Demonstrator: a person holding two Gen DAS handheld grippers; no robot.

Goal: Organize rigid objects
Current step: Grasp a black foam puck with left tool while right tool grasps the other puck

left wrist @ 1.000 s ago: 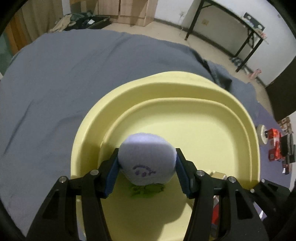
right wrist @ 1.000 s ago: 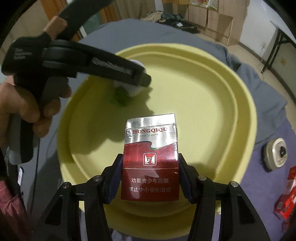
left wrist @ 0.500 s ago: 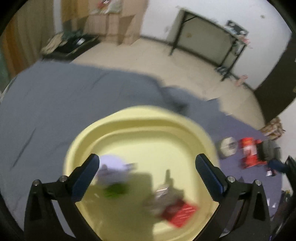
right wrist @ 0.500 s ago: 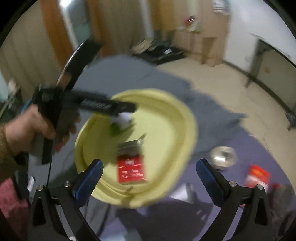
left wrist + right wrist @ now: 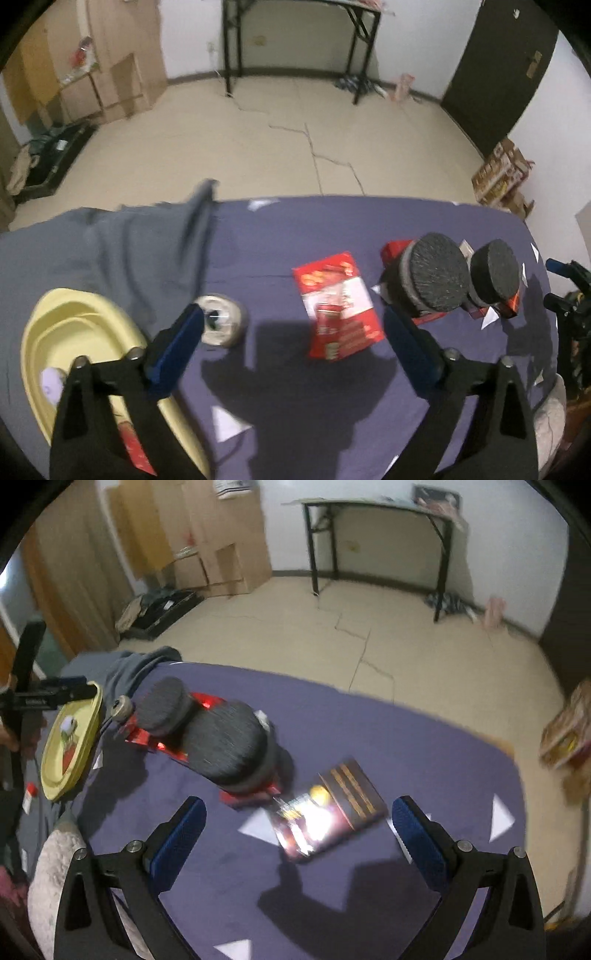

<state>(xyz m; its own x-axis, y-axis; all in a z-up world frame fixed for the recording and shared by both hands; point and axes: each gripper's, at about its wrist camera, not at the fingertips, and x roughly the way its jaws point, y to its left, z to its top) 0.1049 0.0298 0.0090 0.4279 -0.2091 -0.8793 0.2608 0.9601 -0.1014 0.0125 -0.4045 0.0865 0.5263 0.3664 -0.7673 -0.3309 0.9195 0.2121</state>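
Note:
My left gripper [image 5: 291, 345] is open and empty above the purple cloth. A red and white packet [image 5: 338, 306] lies flat between its jaws, further out. A round silver tin [image 5: 221, 320] lies by the left jaw. The yellow tray [image 5: 62, 328] at the left holds the lavender plush ball [image 5: 51, 380] and a red cigarette pack [image 5: 135, 452]. My right gripper [image 5: 299, 830] is open and empty above a dark brown and red box [image 5: 328, 810]. Two black round pads [image 5: 225, 746] stand on red boxes; they also show in the left wrist view [image 5: 437, 277].
White paper triangles [image 5: 500, 818] lie scattered on the cloth. A grey cloth [image 5: 140, 247] is bunched behind the tray. A pale fuzzy item [image 5: 55, 878] sits at the near left edge. The table's far edge drops to the floor. The left gripper's handle [image 5: 40, 698] is beside the tray.
Both grippers opened and let go: the plush ball and the cigarette pack now lie in the tray. Both grippers pulled back and swung right, over the purple cloth.

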